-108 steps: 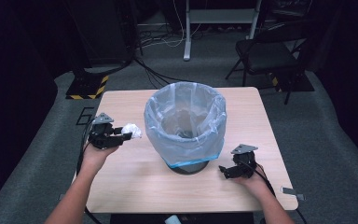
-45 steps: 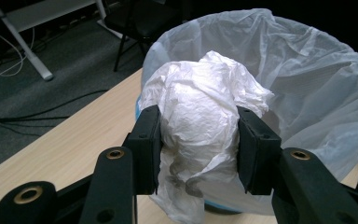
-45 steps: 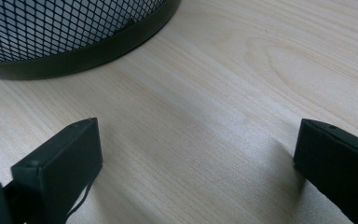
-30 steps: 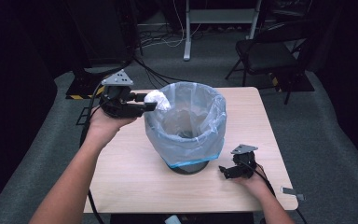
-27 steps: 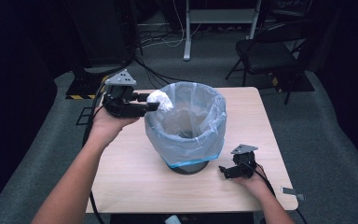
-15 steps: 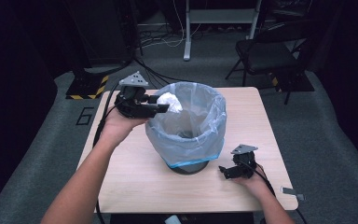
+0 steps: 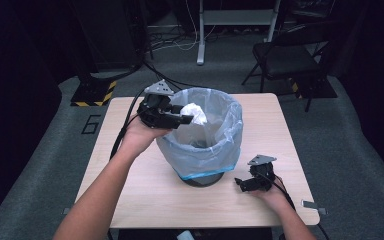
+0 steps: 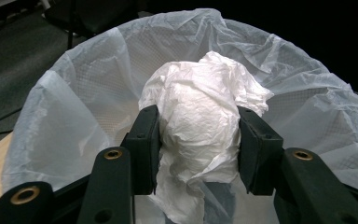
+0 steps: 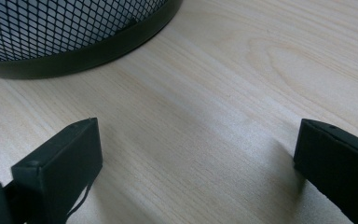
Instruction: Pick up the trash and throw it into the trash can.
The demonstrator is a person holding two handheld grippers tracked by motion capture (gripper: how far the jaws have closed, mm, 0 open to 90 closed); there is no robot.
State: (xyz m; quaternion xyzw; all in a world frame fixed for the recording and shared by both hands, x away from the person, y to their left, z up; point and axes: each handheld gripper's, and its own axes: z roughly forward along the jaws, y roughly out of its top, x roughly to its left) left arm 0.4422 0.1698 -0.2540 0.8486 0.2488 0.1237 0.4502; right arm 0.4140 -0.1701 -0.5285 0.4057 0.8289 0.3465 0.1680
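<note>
The left tool (image 7: 180, 118) grips a crumpled wad of white tissue paper (image 7: 194, 113), one black jaw pressed into each side of it. It is held level over the near-left rim of the black mesh wastebasket lined with a thin translucent plastic bag (image 7: 215, 150), with the wad itself just inside the rim and above the open mouth. That height and reach look chosen so the paper would fall into the bag rather than onto the pale wooden counter (image 7: 145, 185); my guess is that letting go is the step in hand.

From the left gripper view the hold is plain: the wad (image 8: 200, 126) bulges above and below the jaws, a loose tail hanging beneath them, and the bag's wrinkled wall (image 8: 74, 121) curves around behind it. The high view cannot show that pinch, but it places the hand against the basket and shows something dark lying at the bottom of the bag; what it is cannot be told.

To the right of the basket, near its base, the right tool (image 7: 245, 183) rests low over the counter, jaws spread wide with nothing between them, seemingly parked out of the way. The right gripper view shows bare wood grain (image 9: 223, 116) between those jaws and the basket's black base ring and mesh (image 9: 74, 32) just ahead, where the liner does not reach.
</note>
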